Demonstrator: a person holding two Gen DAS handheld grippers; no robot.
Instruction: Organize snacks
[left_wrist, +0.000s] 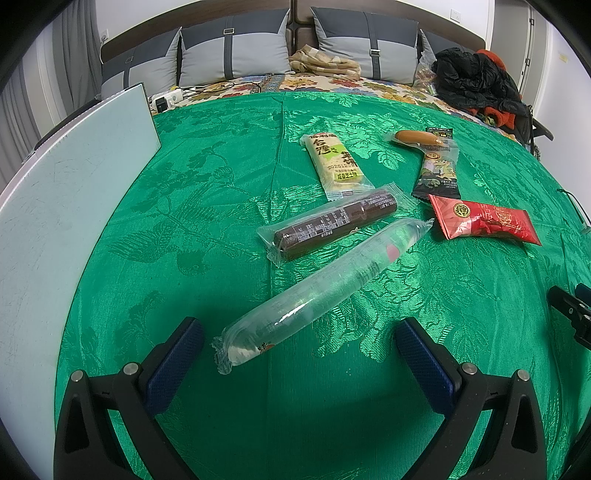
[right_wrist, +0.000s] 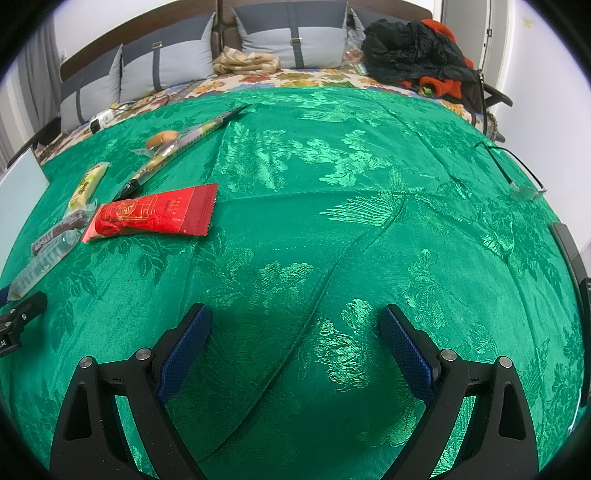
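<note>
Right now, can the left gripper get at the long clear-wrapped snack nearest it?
Probably yes. The left gripper is open, and the clear-wrapped snack lies just ahead on the green cloth with nothing between; its near end already sits between the fingers.

Likely a home bedroom, bed (left_wrist: 332, 83), pillows (left_wrist: 236, 51), headboard (left_wrist: 122, 46)

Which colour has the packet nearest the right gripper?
Red with gold print; the right wrist view shows it best.

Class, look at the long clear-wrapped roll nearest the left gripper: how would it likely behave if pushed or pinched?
The clear-wrapped roll looks cylindrical, so it may roll sideways on the green cloth. Its glossy film probably makes it slippery. Its straight form suggests stiffness, though the crimped ends would flop.
</note>
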